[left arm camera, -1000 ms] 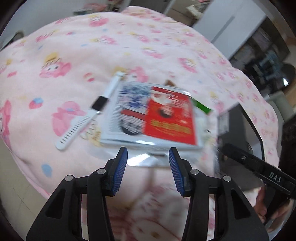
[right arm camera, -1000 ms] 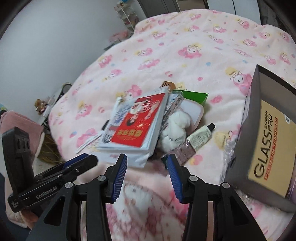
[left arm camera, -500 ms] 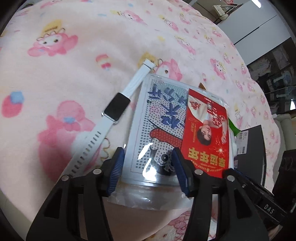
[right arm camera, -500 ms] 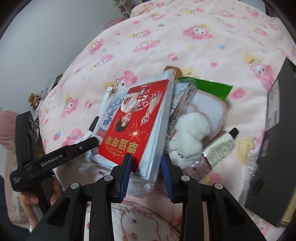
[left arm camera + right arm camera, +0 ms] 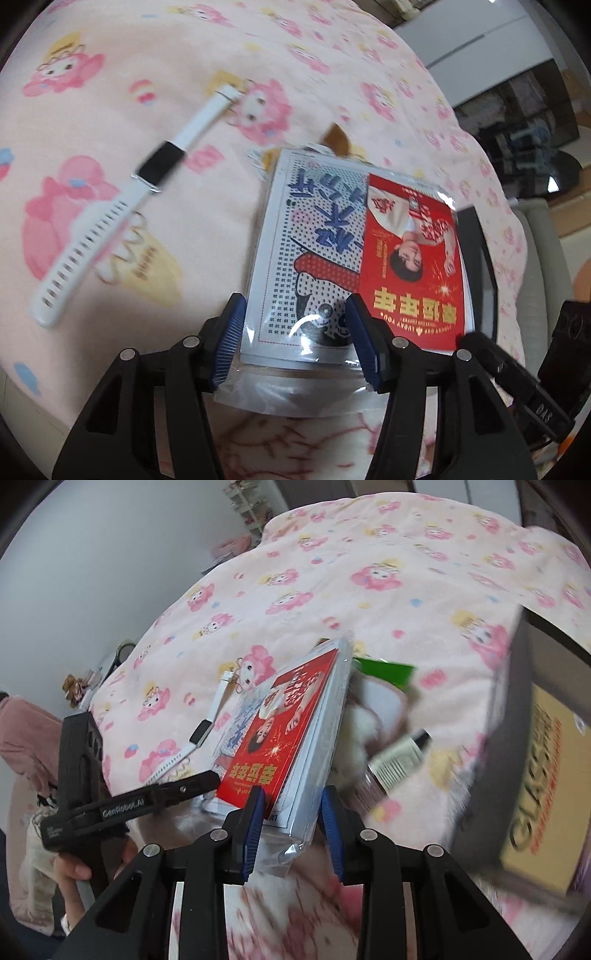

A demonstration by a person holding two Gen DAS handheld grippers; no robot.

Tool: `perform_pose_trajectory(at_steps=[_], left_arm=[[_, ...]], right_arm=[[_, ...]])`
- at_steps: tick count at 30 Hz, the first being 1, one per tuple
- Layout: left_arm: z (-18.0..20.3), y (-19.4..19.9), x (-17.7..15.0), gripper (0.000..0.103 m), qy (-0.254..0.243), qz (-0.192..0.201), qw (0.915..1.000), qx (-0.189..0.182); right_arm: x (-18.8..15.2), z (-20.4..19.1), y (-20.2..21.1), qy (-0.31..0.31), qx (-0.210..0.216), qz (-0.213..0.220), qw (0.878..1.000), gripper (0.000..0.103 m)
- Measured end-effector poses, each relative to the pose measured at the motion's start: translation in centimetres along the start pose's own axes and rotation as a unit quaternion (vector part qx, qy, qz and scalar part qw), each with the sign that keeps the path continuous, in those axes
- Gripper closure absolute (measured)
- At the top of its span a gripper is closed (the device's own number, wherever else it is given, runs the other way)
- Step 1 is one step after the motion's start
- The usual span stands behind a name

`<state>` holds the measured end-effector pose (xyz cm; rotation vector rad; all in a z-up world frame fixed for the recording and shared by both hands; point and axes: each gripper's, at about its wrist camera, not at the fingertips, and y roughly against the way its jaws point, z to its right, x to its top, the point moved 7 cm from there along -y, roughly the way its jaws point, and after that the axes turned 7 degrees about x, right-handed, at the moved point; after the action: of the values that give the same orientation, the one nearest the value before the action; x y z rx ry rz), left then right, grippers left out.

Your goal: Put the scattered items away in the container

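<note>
The right claw brackets the bagged book's edge, jaws part-open – whether they pinch, I cannot tell. The left claw straddles it wide open, empty – likely steadying it towards the box.

On the bed, the bagged packet lies straight ahead of me, its near edge between the fingers of my left hand-held gripper. My right hand-held gripper straddles the packet's right edge. The watch lies apart to the packet's left. Right of the packet sit a fluffy toy and a tube, with a green packet behind them. The box stands farthest right.
</note>
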<state>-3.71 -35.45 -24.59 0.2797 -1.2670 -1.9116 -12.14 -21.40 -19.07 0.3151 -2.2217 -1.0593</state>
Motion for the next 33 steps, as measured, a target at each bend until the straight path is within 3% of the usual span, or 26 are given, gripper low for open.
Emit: perform_pose_trajectory(at_steps=[3,5,6,9,13,16,22,24,26,28,31,33], left_arm=[[1.4,0.5,-0.3,0.046,-0.027,-0.005,0.9996,0.001],[1.8,1.6,0.3,0.047,-0.056,0.030,0.9947,0.080],[2.2,2.1,0.6,0.047,-0.067,0.043,0.9922,0.096],[5.0,3.0,0.7,0.044,-0.102,0.051,0.9904,0.079],[8.8,2.6,0.4,0.044,-0.171,0.060,0.9792,0.092],[9.0,1.9,1.0,0.044,-0.171,0.065,0.9747,0.128],[6.3,0.8,2.8,0.044,-0.146,0.054,0.9763,0.151],[5.2,0.0,3.2,0.042,-0.122,0.040,0.9831,0.131],[5.0,-1.0,3.1,0.044,-0.097,0.004,0.9925,0.075],[5.5,-1.6,2.5,0.048,-0.102,-0.015,0.9933,0.051],[6.9,-1.0,2.0,0.054,-0.130,-0.003,0.9907,0.042],[7.8,0.1,2.1,0.055,-0.132,-0.001,0.9913,0.002]], right_arm=[[-1.4,0.3,2.3,-0.011,0.009,0.018,1.000,0.075],[-2.2,0.4,2.8,-0.008,0.017,0.012,1.000,0.077],[-2.7,0.8,2.5,-0.012,0.016,0.002,1.000,0.078],[-3.2,2.6,2.2,-0.039,-0.006,0.001,0.999,0.078],[-3.4,3.4,1.7,-0.047,-0.018,0.001,0.999,0.078],[-3.7,3.5,1.0,-0.044,-0.015,-0.005,0.999,0.078],[-5.2,5.9,-0.2,-0.069,-0.028,-0.026,0.997,0.078],[-5.2,5.8,-0.6,-0.072,-0.011,-0.032,0.997,0.078],[-5.0,5.4,-0.8,-0.072,0.005,-0.032,0.997,0.078],[-4.8,4.8,-0.9,-0.068,0.015,-0.032,0.997,0.078],[-4.9,4.5,-1.0,-0.064,0.015,-0.033,0.997,0.078],[-5.0,4.6,-1.1,-0.068,0.014,-0.036,0.997,0.078]])
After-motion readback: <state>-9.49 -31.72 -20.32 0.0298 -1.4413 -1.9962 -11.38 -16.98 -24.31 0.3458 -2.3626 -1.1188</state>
